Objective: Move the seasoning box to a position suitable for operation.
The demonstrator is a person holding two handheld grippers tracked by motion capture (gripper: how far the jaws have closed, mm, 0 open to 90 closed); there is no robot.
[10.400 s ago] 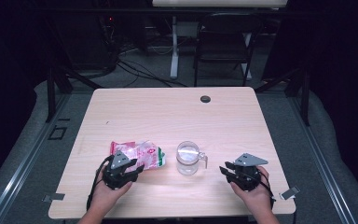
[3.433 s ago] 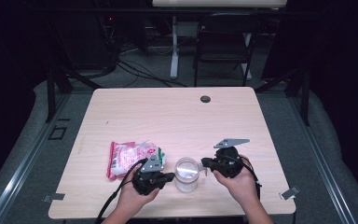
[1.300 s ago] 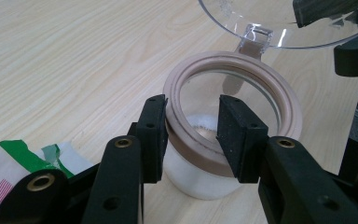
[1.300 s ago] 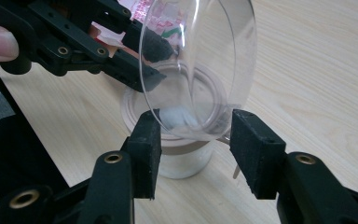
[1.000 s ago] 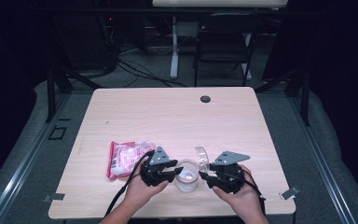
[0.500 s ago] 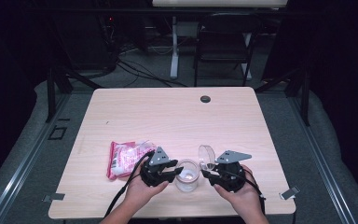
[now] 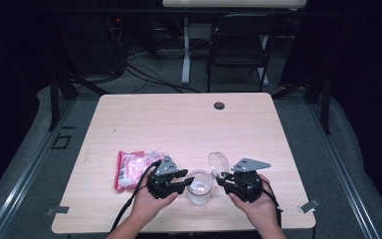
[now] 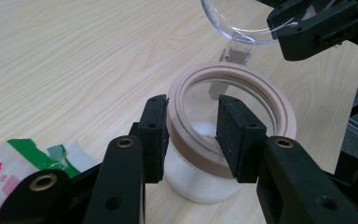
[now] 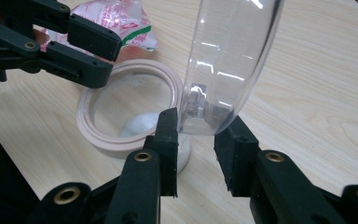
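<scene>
A clear jar [image 7: 199, 186] with a pale pink rim [image 8: 191, 140] stands near the table's front edge, white powder in its bottom. Its clear hinged lid [image 7: 220, 162] is swung up and stands upright behind the rim. My left gripper [image 7: 183, 180] is shut on the jar's rim, with one pad outside and one inside the mouth [image 8: 191, 130]. My right gripper [image 9: 198, 140] has just been closing its jaws, and its pads sit against both sides of the lid's [image 9: 228, 60] lower edge.
A pink, white and green packet [image 7: 132, 169] lies flat just left of the left hand. A small black disc [image 7: 219, 105] sits at the far edge of the wooden table [image 7: 179, 124]. A folding chair [image 7: 238, 45] and cables are beyond it.
The right gripper's jaws have drawn in around the raised lid. Both hands and the jar have kept their places.
</scene>
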